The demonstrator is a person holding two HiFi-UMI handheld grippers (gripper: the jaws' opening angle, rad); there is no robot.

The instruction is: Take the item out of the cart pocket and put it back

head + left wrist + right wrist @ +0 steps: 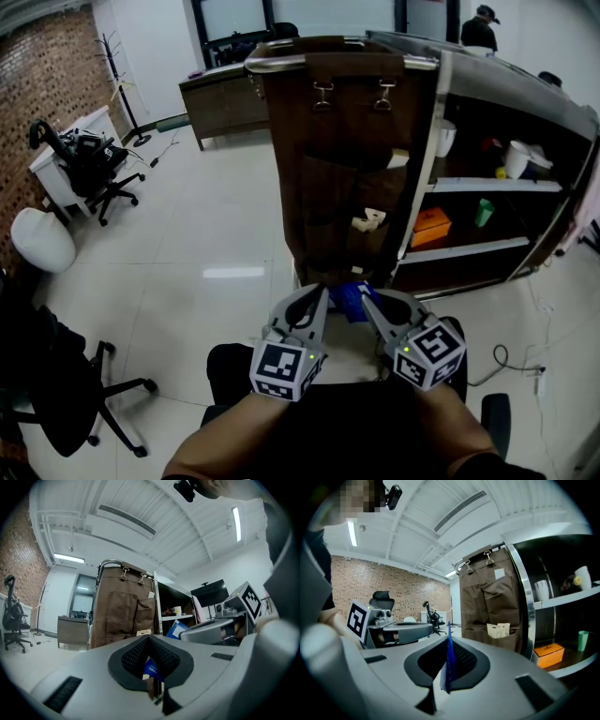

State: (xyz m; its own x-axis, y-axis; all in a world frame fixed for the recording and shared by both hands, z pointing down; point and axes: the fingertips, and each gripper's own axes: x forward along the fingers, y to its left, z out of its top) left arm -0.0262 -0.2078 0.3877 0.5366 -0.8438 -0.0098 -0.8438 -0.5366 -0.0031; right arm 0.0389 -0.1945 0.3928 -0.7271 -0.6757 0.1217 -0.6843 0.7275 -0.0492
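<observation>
A flat blue packet [347, 300] hangs between my two grippers, low in the head view and in front of the cart. My right gripper [368, 298] is shut on it; in the right gripper view the packet [450, 663] stands edge-on between the pads. My left gripper [319, 292] is closed too, with a blue printed corner [152, 667] caught between its pads, and the packet [179, 627] runs on toward the right gripper. The brown fabric organiser [347, 159] hangs on the cart's end. One of its pockets holds a beige item [372, 221].
The cart's shelves [487, 185] carry an orange box [431, 225], a green cup [484, 212] and white cups [517, 157]. Office chairs stand at the left [103, 178] and near left [56, 394]. A cable [511, 361] lies on the floor at the right. A person [480, 28] stands at the back.
</observation>
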